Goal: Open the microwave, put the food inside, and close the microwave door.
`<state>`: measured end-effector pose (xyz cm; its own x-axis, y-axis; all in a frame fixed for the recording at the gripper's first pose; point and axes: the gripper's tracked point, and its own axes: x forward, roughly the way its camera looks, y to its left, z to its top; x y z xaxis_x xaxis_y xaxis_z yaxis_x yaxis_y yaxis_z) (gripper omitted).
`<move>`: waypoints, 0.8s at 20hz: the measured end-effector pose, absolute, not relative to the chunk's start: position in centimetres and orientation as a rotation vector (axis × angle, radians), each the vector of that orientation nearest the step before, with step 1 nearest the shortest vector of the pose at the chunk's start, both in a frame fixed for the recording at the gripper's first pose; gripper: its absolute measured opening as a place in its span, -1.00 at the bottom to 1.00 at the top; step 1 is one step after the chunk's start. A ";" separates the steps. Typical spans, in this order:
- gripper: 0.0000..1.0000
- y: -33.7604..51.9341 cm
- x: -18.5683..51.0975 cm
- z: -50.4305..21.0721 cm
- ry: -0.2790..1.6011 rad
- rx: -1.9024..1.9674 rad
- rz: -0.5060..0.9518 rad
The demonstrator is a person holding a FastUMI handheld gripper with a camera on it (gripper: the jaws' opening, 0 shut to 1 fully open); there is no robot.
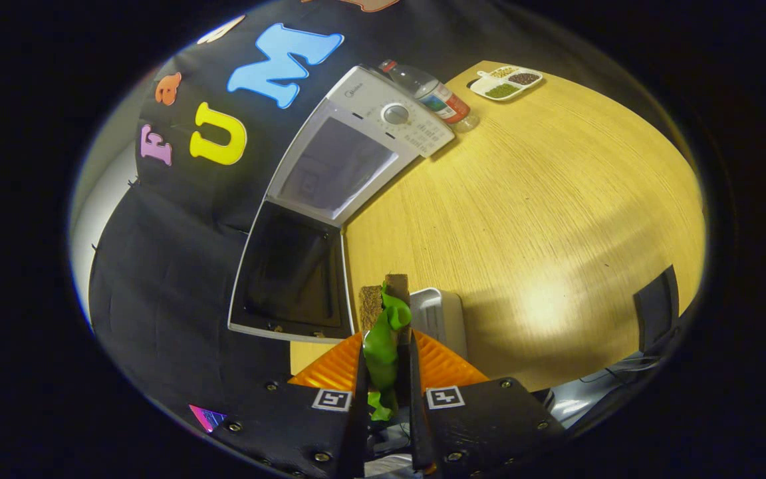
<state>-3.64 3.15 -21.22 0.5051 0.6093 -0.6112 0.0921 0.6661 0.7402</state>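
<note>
A: Tongs [386,346] clamped on food [383,339], both fingers pressing a green leafy piece with brown bread-like slabs at the tip. Held up above counter [556,219], just over a white tray [439,316].

B: Looks like a sandwich. Step in hand?

A: Carrying, by my guess. Microwave [350,159] already open: door [290,273] swung wide, just ahead and left of the fingers, cavity beyond it, up past the hinge.

B: Next move?

A: Probably swinging left and forward, clearing the door edge, then going in level and setting down on the cavity floor before letting go. Risk: clipping the door, or losing the leaf.

B: Anything beyond?

A: Bottle [433,93] lying just beside the control panel; divided dish [508,82] with beans or grains at the far edge of the counter.

B: Any writing?

A: Small mark at the panel top, too blurred to read. Bottle label likewise. Square coded markers on the tongs' body.
</note>
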 end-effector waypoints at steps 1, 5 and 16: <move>-0.48 3.5 -3.2 -20.5 0.995 0.814 0.364; -0.48 5.8 0.0 -18.4 0.905 0.865 0.374; -0.48 10.8 11.0 -16.1 0.671 0.949 0.323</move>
